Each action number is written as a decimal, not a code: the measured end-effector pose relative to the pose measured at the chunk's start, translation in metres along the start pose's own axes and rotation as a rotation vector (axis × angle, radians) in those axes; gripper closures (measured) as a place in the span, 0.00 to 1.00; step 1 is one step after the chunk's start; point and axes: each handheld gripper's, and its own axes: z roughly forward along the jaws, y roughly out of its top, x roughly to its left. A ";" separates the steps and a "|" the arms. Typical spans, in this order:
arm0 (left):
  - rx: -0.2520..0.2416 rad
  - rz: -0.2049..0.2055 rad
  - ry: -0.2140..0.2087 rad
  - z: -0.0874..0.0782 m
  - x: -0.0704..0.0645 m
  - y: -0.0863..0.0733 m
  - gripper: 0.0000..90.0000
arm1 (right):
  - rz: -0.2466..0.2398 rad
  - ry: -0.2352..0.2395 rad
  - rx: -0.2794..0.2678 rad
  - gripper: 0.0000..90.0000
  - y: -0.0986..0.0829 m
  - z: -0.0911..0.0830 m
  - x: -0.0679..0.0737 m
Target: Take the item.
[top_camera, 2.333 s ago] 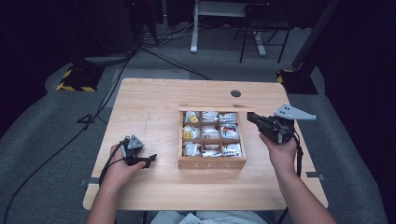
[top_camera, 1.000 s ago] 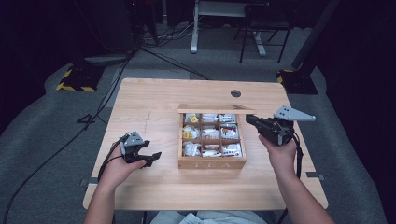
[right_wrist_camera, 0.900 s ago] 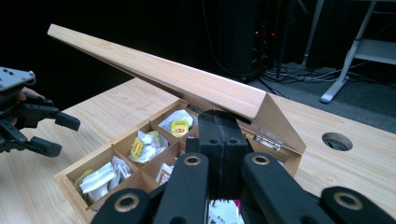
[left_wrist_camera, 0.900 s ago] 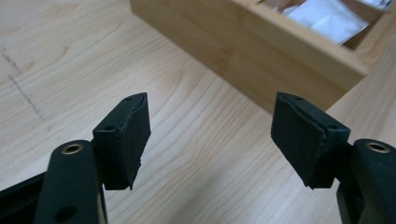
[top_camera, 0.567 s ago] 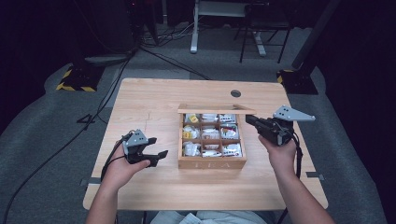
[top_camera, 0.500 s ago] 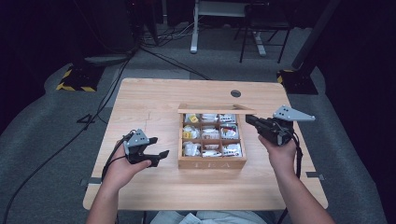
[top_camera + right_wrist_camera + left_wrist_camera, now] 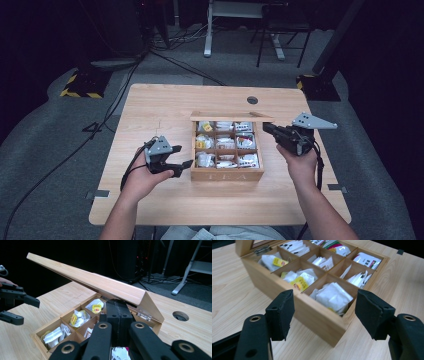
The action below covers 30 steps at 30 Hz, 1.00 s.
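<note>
Tea box (image 7: 227, 174), lid open, packets inside

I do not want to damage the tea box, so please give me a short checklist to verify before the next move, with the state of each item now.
1. Lid of the tea box raised, compartments reachable: ok.
2. Left gripper open, jaws set wide before the box's near corner: ok.
3. Left jaws apart from the box wall, no contact: cannot tell.
4. Right gripper shut with nothing between its jaws: ok.
5. Right gripper clear of the lid above it: cannot tell.
6. Tea bags lie inside their compartments, none over the rim: ok.
</note>
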 end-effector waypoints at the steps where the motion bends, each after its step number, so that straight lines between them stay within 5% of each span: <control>1: -0.004 0.001 -0.003 0.002 -0.001 0.001 0.37 | -0.001 -0.002 0.001 1.00 0.000 0.000 0.000; 21: -0.045 0.033 -0.080 0.039 -0.020 0.031 0.37 | 0.001 0.012 0.002 1.00 0.001 0.000 -0.002; 30: -0.009 0.039 -0.120 0.068 -0.026 0.042 0.43 | 0.003 0.018 0.000 1.00 0.001 0.000 -0.003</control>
